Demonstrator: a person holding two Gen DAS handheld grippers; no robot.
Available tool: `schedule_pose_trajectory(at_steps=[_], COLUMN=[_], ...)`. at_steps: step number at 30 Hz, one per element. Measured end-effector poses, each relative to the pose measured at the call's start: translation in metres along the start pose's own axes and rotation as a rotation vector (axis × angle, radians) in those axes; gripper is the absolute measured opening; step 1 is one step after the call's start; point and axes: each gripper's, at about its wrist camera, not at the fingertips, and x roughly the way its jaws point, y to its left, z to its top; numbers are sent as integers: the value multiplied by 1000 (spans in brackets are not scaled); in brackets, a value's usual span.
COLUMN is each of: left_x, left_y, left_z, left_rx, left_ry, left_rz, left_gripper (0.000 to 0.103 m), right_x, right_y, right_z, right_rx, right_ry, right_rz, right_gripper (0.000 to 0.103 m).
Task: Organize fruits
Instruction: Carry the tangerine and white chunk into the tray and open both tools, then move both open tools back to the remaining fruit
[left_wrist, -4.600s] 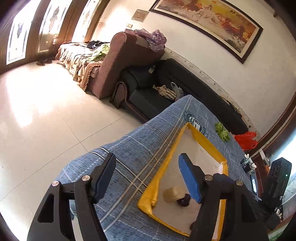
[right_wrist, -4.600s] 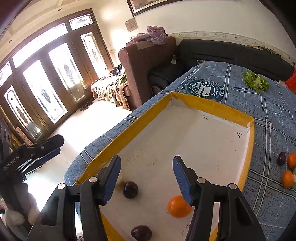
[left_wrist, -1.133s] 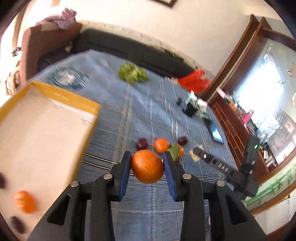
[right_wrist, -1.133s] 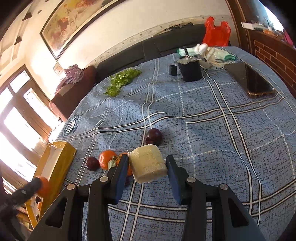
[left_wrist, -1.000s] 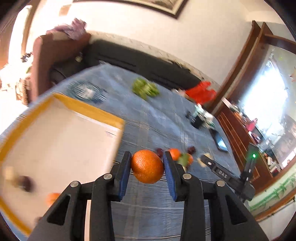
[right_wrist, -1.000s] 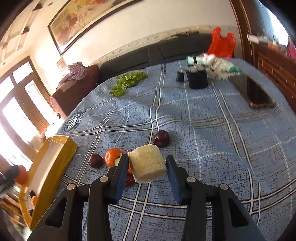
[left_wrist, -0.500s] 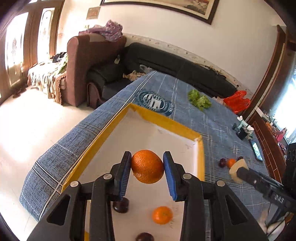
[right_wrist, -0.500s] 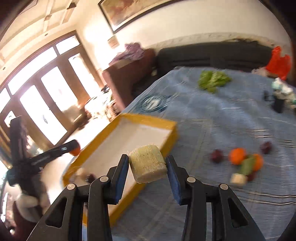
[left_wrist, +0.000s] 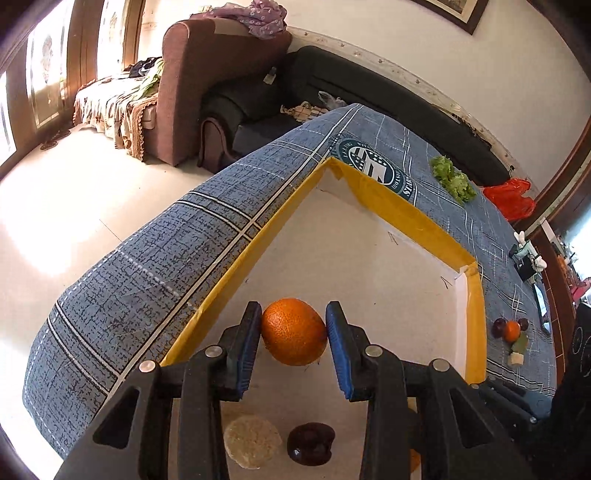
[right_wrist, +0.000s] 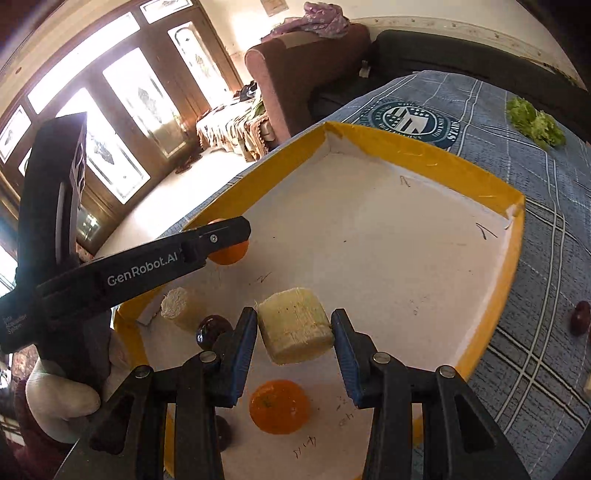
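the left hand-held gripper (left_wrist: 294, 334) is grasping an orange (left_wrist: 293, 331) and the right hand-held gripper (right_wrist: 295, 336) is clenching a pale sugarcane piece (right_wrist: 294, 325), both hanging directly above the yellow tray (right_wrist: 517, 236) floor.

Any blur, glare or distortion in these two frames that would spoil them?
Left wrist: sharp; strong fisheye bending of the table edge; sunlit floor blown out at left; the orange in the left gripper is evenly lit. Right wrist: sharp too; the windows are overexposed; the sugarcane piece and the tray stay readable.

bright daylight floods through the glass doors (right_wrist: 122, 110); fisheye-warped edges, sharp.
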Motion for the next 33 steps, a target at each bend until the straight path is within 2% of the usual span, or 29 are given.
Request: schedule_pose_trajectory(at_steps=[3,5,7,9,11,16,20,23,27,31,33], left_x=[-5,-8,-15,-25,-36,-76,-109,-124,-126,-114,-106], left_y=[3,5,6,6,7,-3,-32,-64,-110,-149,-161], left_z=[1,1,-1,-3,-4,-16,-34,-47,-60,-76,-82], left_rx=[-7,-13,-29,-42,-63,-94,-68,-11,78,143,157], left_ry=[-17,-20,-28,-46,-69,-145,-216,-234,-216,-164,-132], left_rz=[7,5,-7,-12,-24,-39,-128,-190,-207,-237,-251], left_gripper=[37,48,49,50,57,75,84,84,84,84,84], right_x=[9,15,16,14,8,-23,-57,-87,-134,-184,-205], right_y=[8,11,12,13,12,8,-5,-33,-91,-160,-187], right_z=[-1,-2,-2,-2,-1,-9,-28,-52,-89,-124,-138], right_rx=[-24,-31,-36,-31,-23,-3,27,94,222,376,450], right_ry=[22,33,28,23,9,-55,-113,-156,-221,-262,-289], right_rz=[1,-7,-10,-5,0,-2,-7,-29,-102,-234,-260], right_gripper=[47,47,48,50,55,57,58,59,59,58,59])
